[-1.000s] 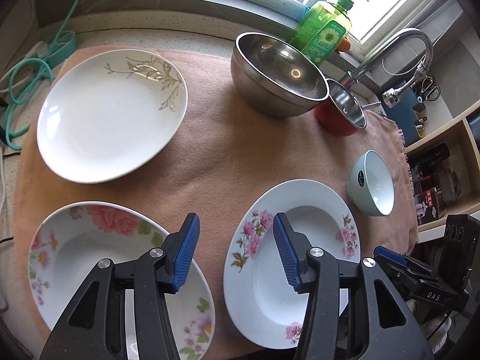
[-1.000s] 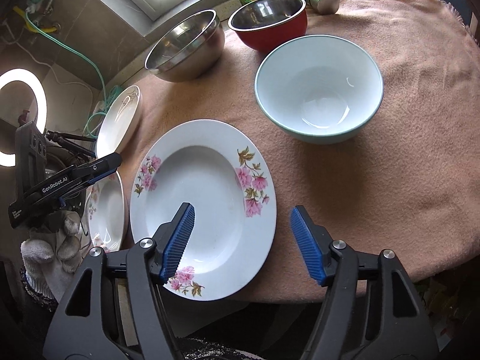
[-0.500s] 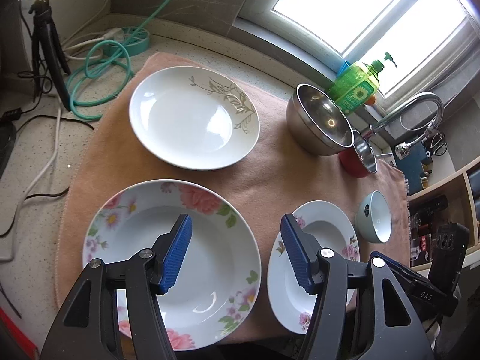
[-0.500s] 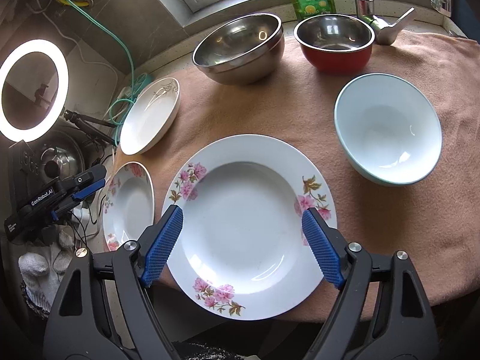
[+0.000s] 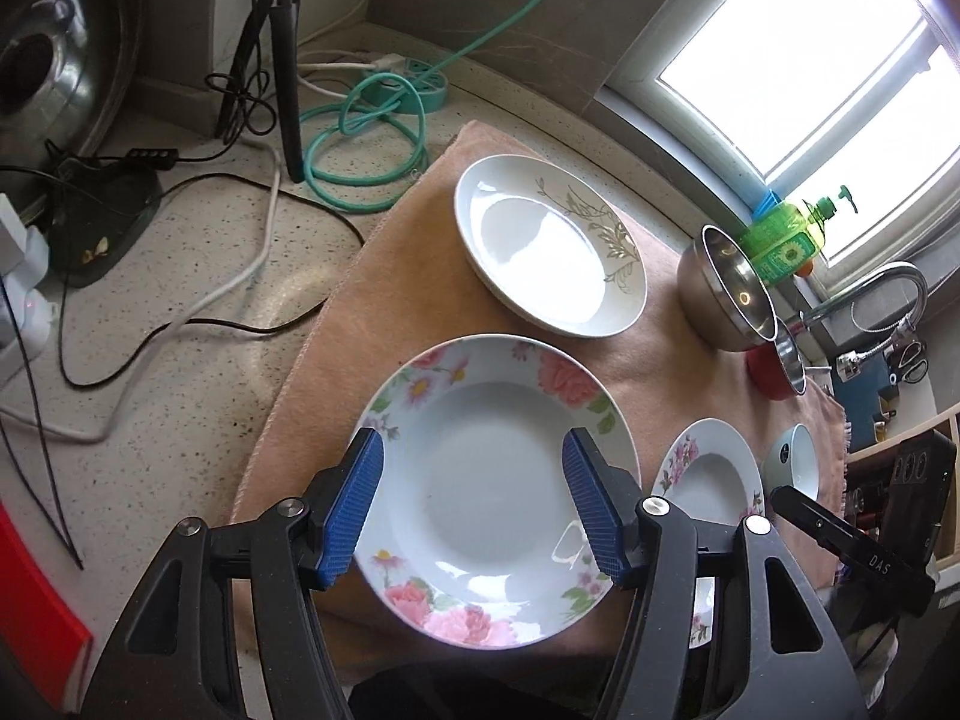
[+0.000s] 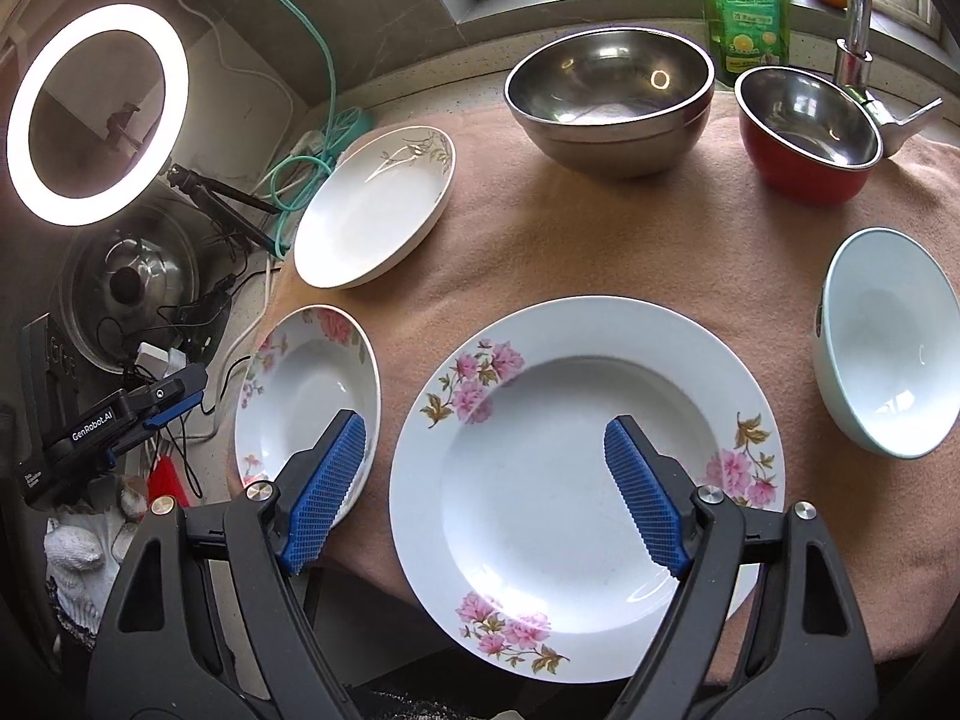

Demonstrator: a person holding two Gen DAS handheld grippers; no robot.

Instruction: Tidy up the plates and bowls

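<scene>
Both grippers, left gripper [image 5: 471, 507] and right gripper [image 6: 483, 489], jaws spread, empty; pink-flower plate [image 5: 711, 480] partly hidden in left view.

A home kitchen: a faucet [image 6: 859, 12] and dish soap bottle [image 6: 744, 6] stand by the window [image 5: 798, 60] at the far side of a speckled stone table [image 5: 198, 324].
</scene>
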